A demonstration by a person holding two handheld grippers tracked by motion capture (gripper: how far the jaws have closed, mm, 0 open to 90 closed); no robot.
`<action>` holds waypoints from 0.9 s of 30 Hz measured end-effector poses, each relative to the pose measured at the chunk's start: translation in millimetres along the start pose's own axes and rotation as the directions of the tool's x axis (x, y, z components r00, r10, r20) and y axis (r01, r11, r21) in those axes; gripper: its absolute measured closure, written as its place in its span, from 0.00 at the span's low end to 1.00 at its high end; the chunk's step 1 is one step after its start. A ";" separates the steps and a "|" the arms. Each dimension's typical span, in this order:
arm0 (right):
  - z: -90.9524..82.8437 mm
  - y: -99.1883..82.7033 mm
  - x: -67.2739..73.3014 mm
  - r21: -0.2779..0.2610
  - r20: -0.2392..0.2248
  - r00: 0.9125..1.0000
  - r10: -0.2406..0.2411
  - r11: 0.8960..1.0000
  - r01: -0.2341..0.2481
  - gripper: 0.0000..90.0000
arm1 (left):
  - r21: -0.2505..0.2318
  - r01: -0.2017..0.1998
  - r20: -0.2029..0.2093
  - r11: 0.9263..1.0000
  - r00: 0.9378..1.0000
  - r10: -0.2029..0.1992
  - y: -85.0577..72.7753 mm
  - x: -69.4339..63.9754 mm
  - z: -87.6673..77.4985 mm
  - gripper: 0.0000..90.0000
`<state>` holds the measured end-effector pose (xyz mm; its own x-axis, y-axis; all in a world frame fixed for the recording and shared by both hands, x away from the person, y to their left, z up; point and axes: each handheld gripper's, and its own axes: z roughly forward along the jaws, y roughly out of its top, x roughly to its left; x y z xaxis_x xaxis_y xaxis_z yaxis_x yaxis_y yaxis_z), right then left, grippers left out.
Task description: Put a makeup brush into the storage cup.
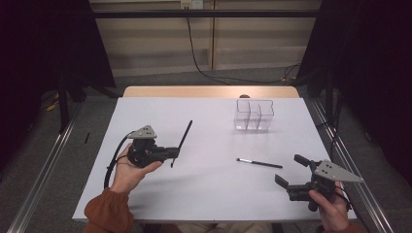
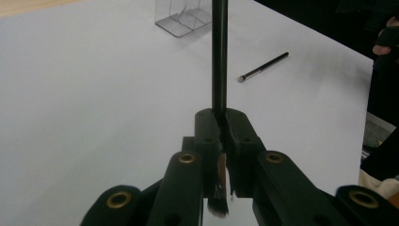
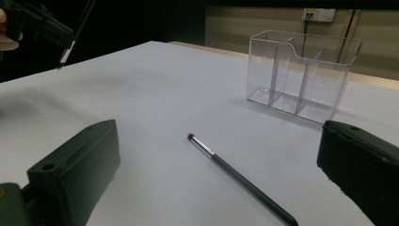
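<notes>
My right gripper (image 1: 290, 171) hovers low, fingers apart around nothing. Ahead, a small brush (image 3: 237, 175) lies flat on the bench (image 1: 209, 189). My left gripper (image 2: 221, 141) is clamped on a long brush (image 2: 219, 56), seemingly just above its bristles. Farthest stands the clear organizer (image 1: 254, 115).

A long black brush (image 2: 219, 56) is clamped near its bristle end, handle slanting up left of the clear organiser (image 1: 254, 115).
</notes>
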<state>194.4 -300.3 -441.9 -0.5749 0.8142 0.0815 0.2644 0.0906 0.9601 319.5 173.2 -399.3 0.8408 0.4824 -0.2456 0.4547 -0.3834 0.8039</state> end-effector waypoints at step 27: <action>11.7 4.8 12.0 0.005 -0.094 0.995 -0.016 1.000 0.017 0.00 | 0.074 -0.052 0.073 0.996 0.996 0.047 11.7 -29.9 22.8 0.94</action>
<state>197.9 -283.3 -439.4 -0.6496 0.7548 0.0910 0.2586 0.1068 0.9601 306.4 136.2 -394.8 0.8803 0.4052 -0.2466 0.4308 -0.4654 0.7732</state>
